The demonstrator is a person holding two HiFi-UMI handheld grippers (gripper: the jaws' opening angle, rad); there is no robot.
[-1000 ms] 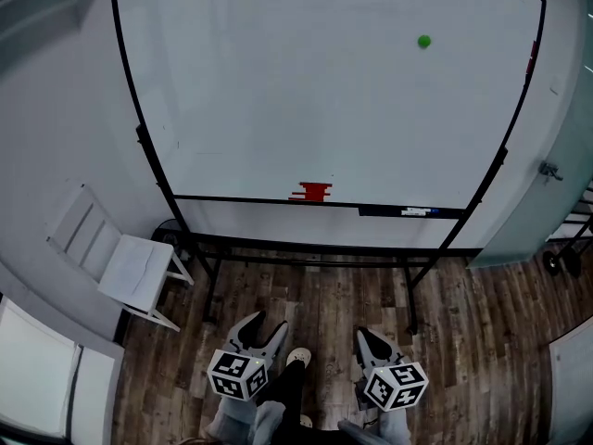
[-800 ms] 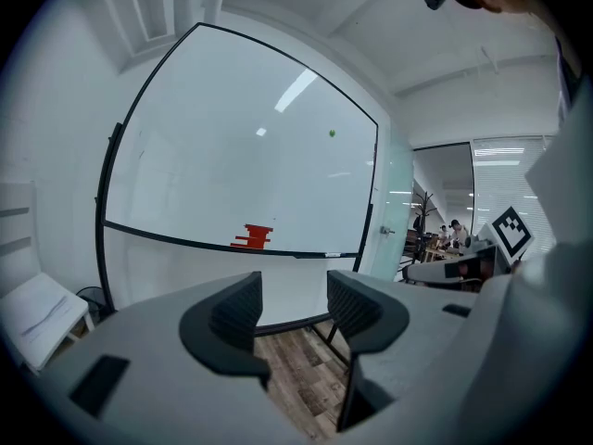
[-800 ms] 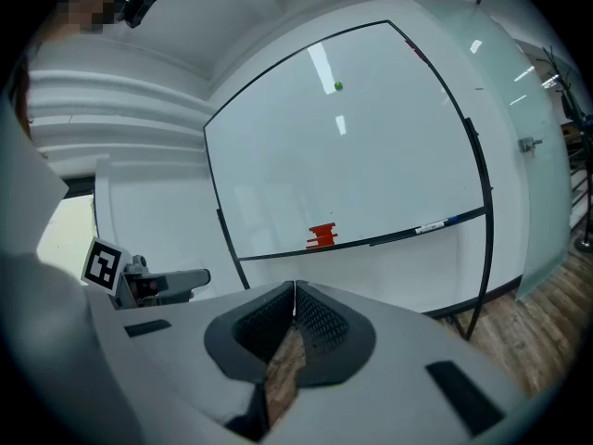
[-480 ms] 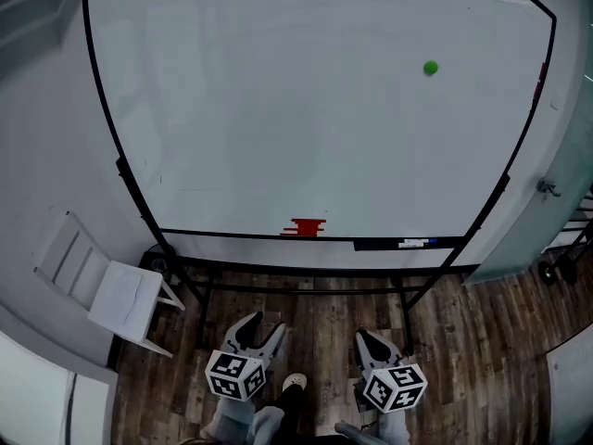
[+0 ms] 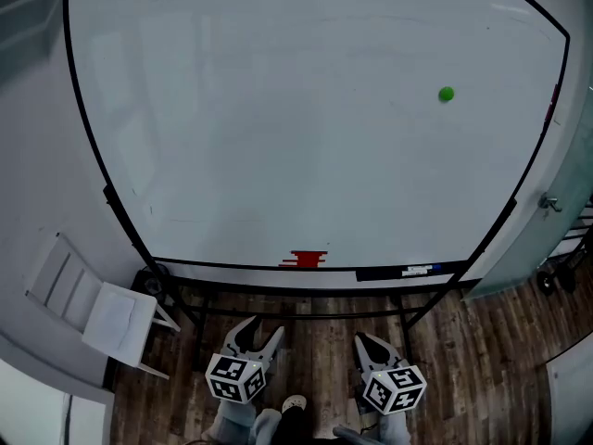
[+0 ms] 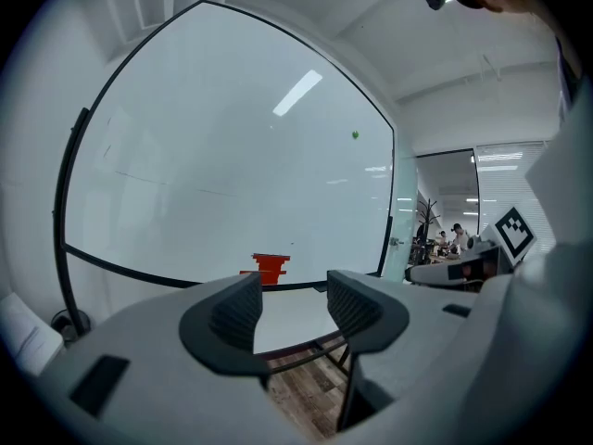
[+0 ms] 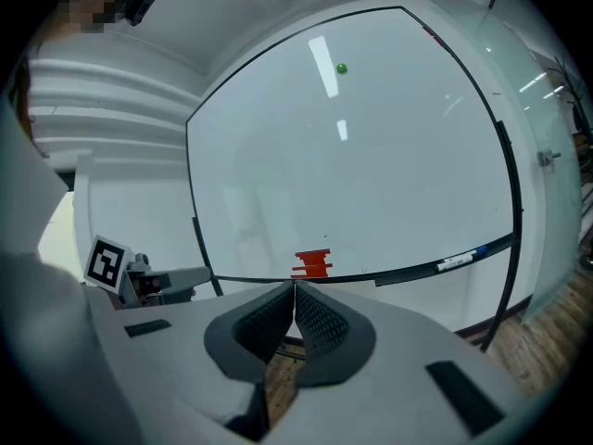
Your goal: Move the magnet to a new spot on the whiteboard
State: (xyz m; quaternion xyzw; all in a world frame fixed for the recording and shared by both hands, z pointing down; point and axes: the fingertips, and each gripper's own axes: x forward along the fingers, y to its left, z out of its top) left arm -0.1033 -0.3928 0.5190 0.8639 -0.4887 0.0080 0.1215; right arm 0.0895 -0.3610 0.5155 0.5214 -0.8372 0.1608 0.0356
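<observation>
Whiteboard (image 5: 278,137) top edge cropped; green magnet (image 5: 447,94) upper right; left tool (image 5: 260,328) agape, right tool (image 5: 364,340) closed.

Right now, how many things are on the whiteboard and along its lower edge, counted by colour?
Green: 1, the magnet
Red: 1, the red object
White with a blue end: 1, the marker
Total: 3

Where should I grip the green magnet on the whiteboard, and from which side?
Pinch the green magnet by its round edge, jaws on opposite sides, coming straight at the whiteboard face. It is a small round piece high on the board's right, with nothing near. The right gripper is probably better placed, but its jaws are shut: open them first.
</observation>
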